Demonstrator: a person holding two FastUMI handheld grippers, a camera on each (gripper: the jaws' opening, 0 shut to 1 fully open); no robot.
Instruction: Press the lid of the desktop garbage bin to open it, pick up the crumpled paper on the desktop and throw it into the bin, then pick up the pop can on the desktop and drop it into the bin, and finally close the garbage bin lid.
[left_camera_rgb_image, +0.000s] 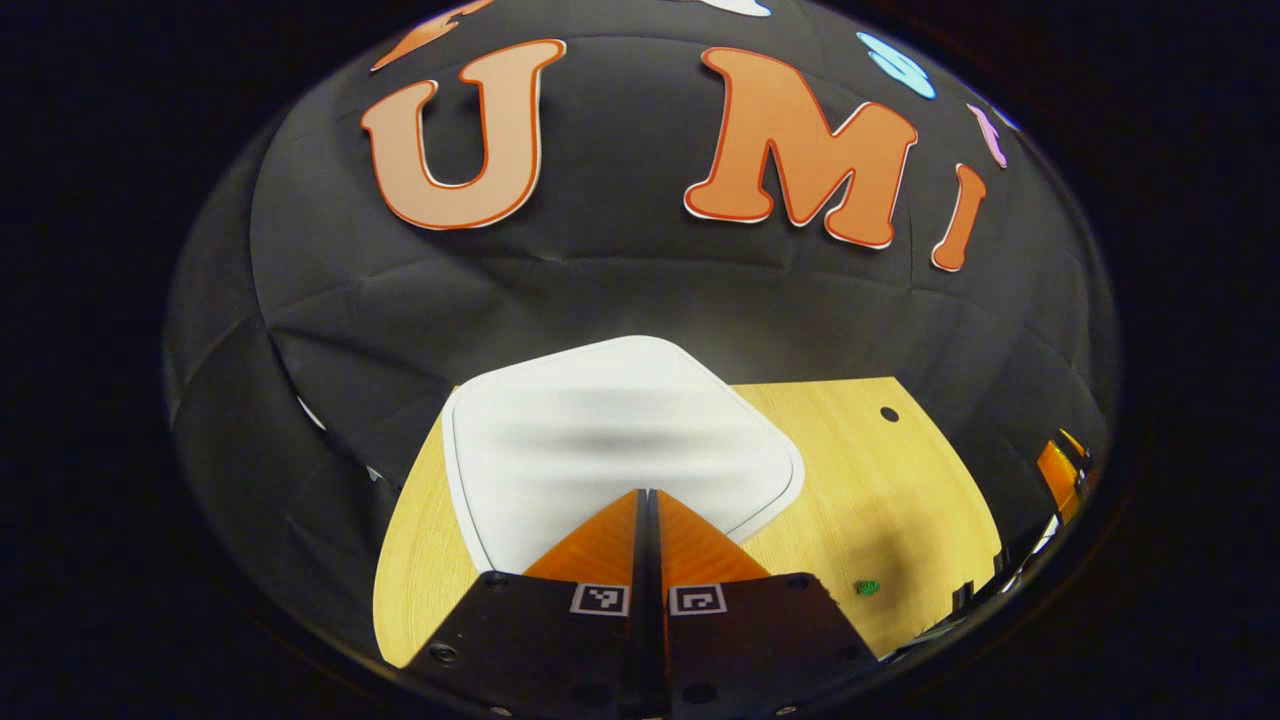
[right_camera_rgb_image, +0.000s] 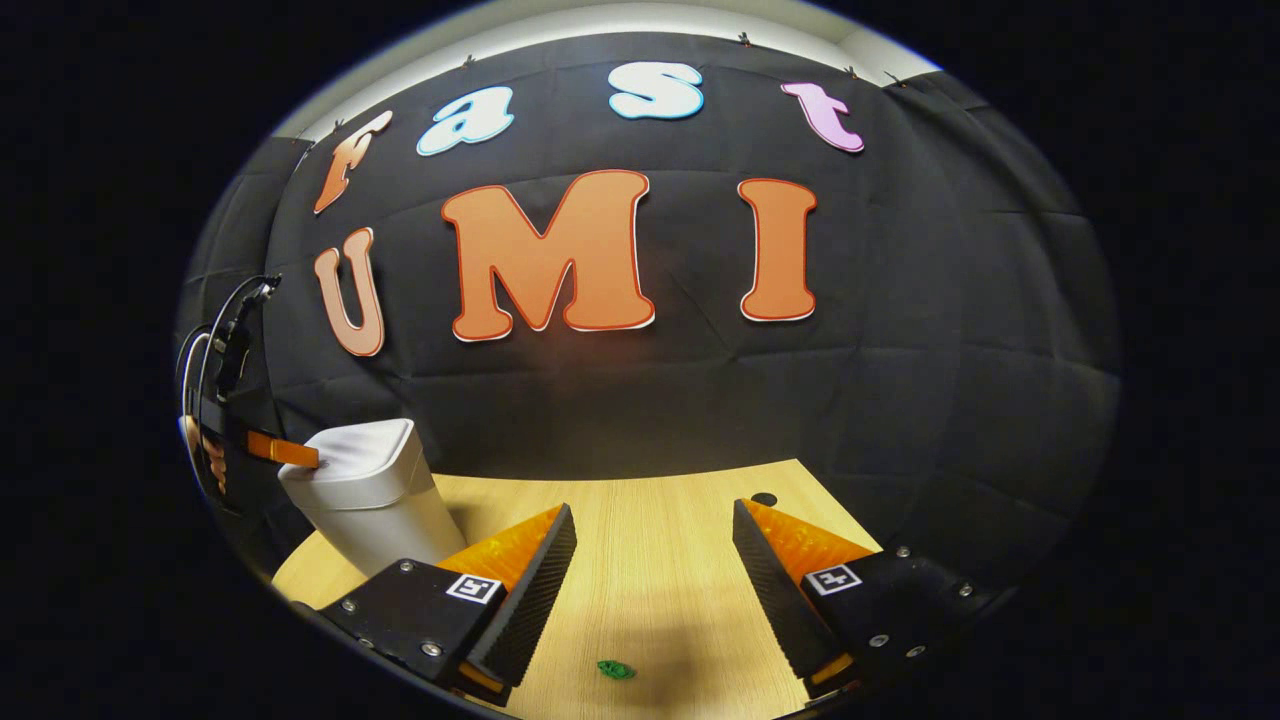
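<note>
Both left gripper (left_camera_rgb_image: 647, 495) fingers together at bin lid (left_camera_rgb_image: 620, 440) edge, perhaps touching

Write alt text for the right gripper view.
An open hand-held gripper hangs over a wooden table, nothing between its fingers. At left, a white bin stands with its lid down, and the other hand-held gripper touches the lid's edge. A small green scrap lies on the table near the camera.
</note>
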